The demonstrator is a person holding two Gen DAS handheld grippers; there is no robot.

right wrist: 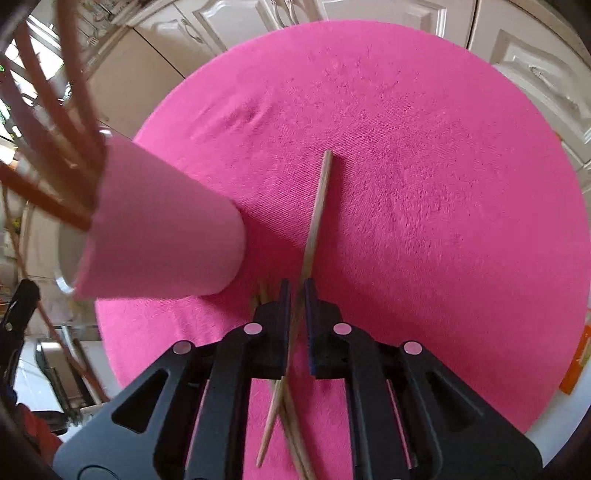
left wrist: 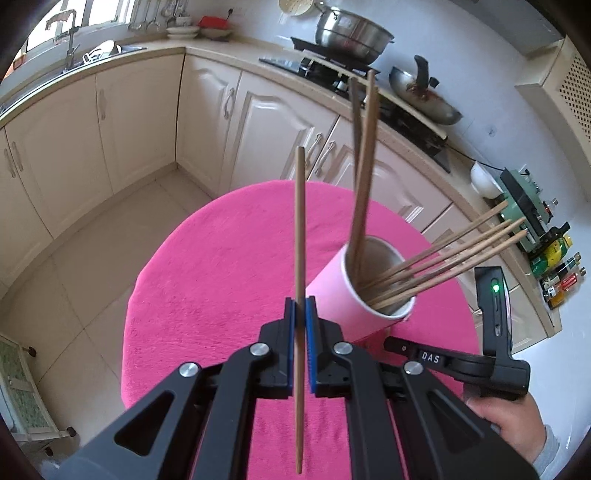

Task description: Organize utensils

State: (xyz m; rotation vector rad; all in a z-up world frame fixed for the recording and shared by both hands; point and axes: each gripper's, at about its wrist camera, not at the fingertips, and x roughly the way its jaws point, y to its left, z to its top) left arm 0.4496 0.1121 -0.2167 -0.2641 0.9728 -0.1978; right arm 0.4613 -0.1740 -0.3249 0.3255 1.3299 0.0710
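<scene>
**Pink cloth, pink cup, and a chopstick clamped in each gripper**

Pink terry cloth covers the round table [left wrist: 221, 258], and that fuzzy surface fills the space ahead of both sets of jaws. Around it runs a kitchen: cream cabinets [left wrist: 129, 122] beyond the table's far edge, a steel pot [left wrist: 351, 33] on the stove [left wrist: 369, 88], a wok [left wrist: 424, 99] beside it, pale floor tiles to the left.

Left gripper [left wrist: 300, 306] first: blue pads clenched on a single chopstick [left wrist: 300, 229], which stands nearly upright through the jaws, one end rising above them, the other trailing back under the camera. Just right of those jaws sits the pink paper cup [left wrist: 354, 299], mouth open toward the lens, with a bundle of chopsticks [left wrist: 443, 258] fanned out inside it, two leaning up and several splayed right.

Only this view catches the person's hand [left wrist: 509, 413] on the other black handle, low and right of the jaws, a green light glowing on it.

Over to the right wrist: the right gripper [right wrist: 297, 295] points steeply down at the cloth, jaws pinched on a loose chopstick [right wrist: 317, 210] lying ahead of them on the table. More sticks [right wrist: 284, 413] cross beneath the jaws, something the left camera never shows. The cup sits to the left here, seen from its side wall, its contents blurred.
</scene>
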